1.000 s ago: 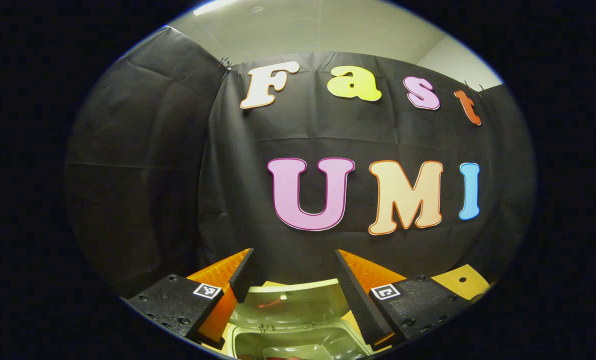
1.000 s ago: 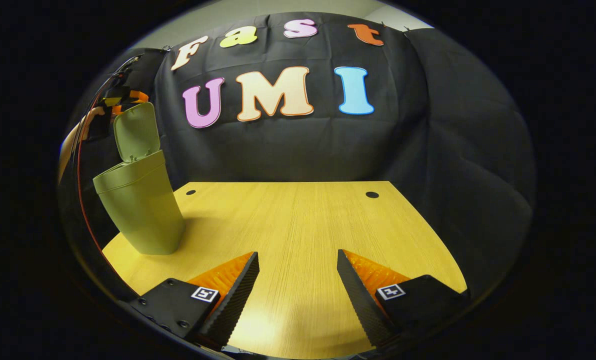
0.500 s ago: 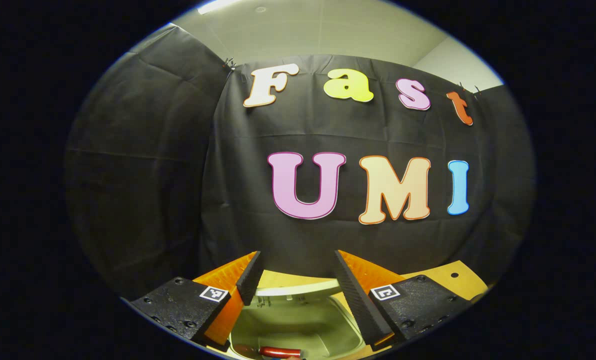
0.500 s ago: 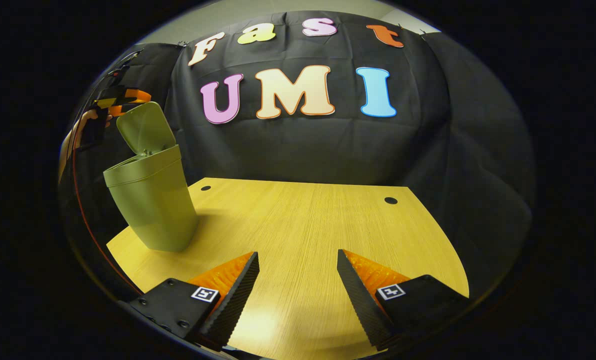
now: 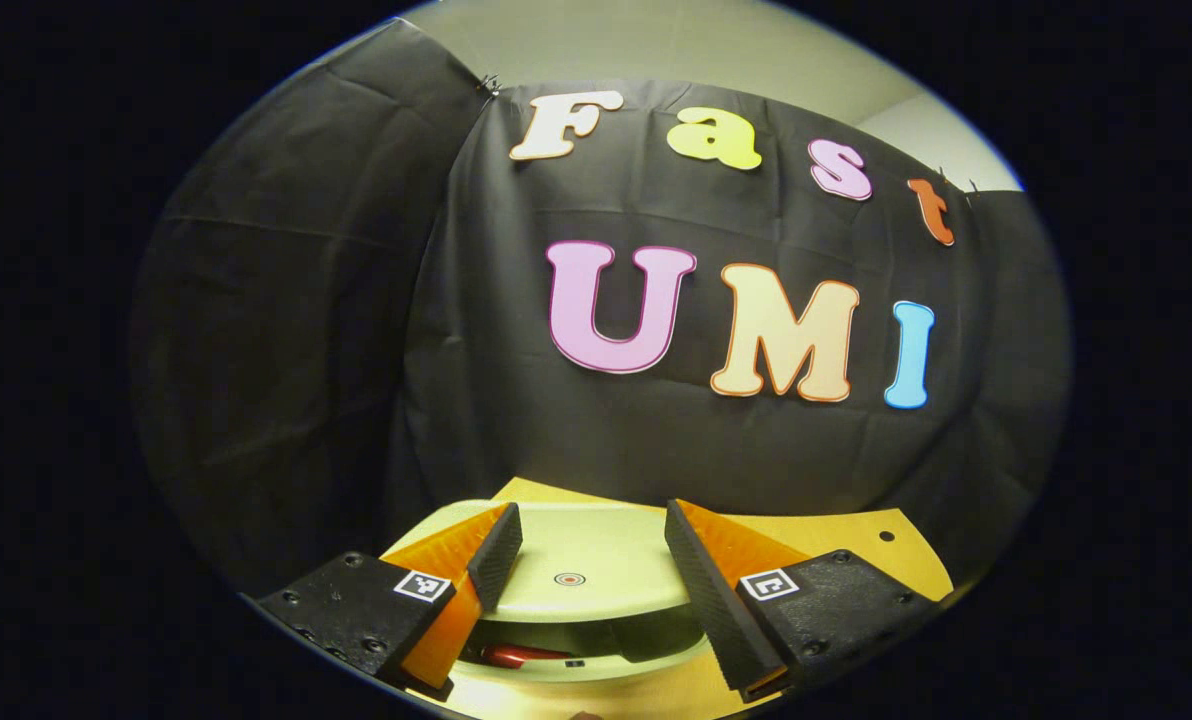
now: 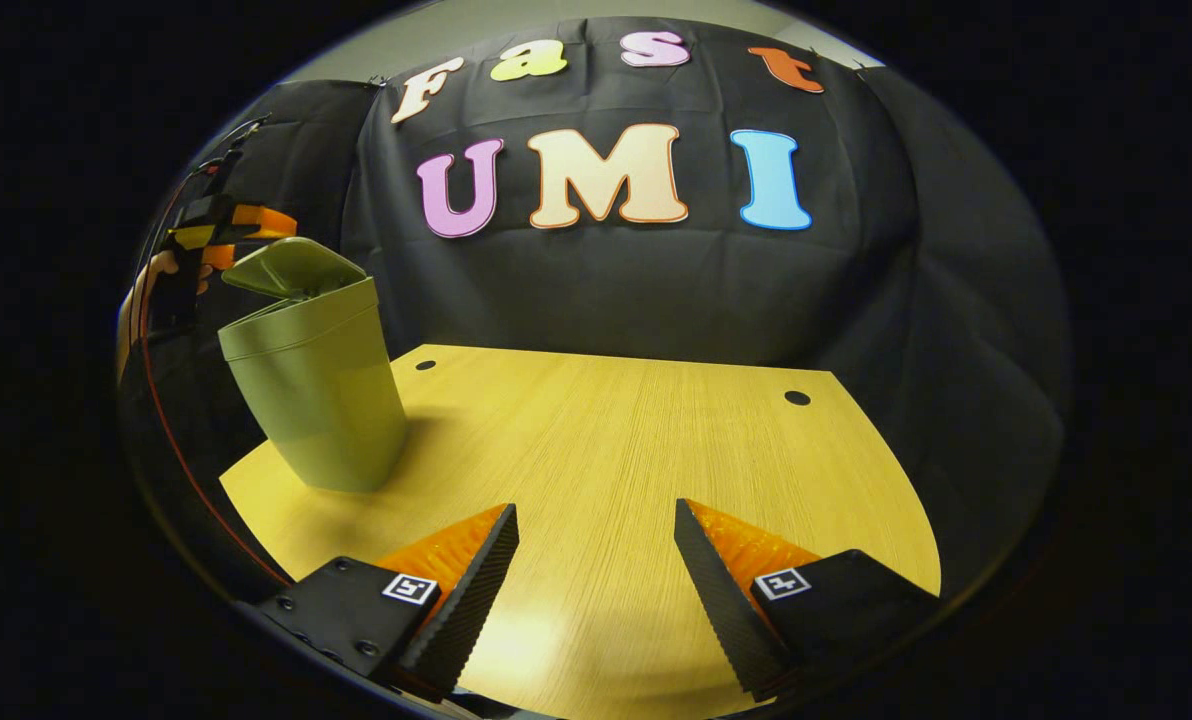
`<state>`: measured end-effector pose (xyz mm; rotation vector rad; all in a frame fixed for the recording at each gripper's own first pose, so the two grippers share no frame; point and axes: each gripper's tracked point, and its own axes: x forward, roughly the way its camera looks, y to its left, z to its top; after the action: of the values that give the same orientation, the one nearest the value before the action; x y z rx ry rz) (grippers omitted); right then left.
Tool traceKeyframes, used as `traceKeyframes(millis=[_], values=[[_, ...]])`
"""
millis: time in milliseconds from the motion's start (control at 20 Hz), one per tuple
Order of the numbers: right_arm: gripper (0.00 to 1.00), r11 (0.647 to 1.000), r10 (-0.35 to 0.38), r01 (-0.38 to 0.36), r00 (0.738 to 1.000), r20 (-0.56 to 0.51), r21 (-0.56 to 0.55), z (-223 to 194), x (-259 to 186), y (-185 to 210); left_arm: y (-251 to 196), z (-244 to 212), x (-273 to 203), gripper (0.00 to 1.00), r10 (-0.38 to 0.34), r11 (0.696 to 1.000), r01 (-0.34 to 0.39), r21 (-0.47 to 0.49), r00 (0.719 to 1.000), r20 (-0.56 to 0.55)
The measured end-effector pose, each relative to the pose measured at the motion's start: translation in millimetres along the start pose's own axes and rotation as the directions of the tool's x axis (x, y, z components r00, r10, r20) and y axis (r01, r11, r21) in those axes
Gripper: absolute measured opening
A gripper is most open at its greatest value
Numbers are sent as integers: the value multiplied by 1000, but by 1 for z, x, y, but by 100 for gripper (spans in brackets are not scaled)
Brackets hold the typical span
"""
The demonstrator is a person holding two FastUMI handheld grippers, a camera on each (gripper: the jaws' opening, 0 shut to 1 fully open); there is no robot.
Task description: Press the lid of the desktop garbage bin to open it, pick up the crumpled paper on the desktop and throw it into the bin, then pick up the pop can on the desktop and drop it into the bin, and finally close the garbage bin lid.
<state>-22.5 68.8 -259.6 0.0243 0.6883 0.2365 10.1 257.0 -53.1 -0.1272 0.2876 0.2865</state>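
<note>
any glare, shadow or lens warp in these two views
Right gripper view: a bright glare patch on the table just ahead of the right tongs; the bin casts a soft shadow to its right; the table's edges bow with the fisheye. Left gripper view: the gap under the bin's lid is dark.

Dim booth, lit from above. Soft glare patch on table (image 6: 516, 640) at 6 o'clock in right gripper view; bin (image 6: 316, 400) casting shadow toward 3 o'clock. Strong fisheye bending toward rims (cloth folds curved). Focus sharp mid-frame, softer at edges.
</note>
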Motion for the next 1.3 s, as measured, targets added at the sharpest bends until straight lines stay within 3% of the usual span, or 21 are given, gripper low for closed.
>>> traceKeyframes(millis=[550,800,900,950,1050,1200,1300], values=[[99,999,15,-16,1000,-23,-32,-5,1,13,1,-59,-2,91,10,999,-4,48,992,-126],[99,999,30,-31,999,-32,-33,-8,5,18,0,-75,-5,89,10,987,19,158,982,-186],[99,999,33,-34,999,-39,-39,-11,6,20,1,-78,-6,91,-5,991,33,132,979,-206],[99,998,47,-48,998,-36,-36,-10,5,24,-3,-81,-4,92,-29,997,42,70,984,-176],[99,996,76,-77,997,-20,-38,-5,1,33,-12,-64,-7,93,-72,992,77,105,996,-49],[99,995,88,-88,996,-3,-43,3,-1,36,-11,-62,-4,89,-77,995,78,68,997,-16],[99,996,74,-72,997,32,-56,18,-5,31,-12,-67,-6,96,-65,994,68,84,997,-45]])
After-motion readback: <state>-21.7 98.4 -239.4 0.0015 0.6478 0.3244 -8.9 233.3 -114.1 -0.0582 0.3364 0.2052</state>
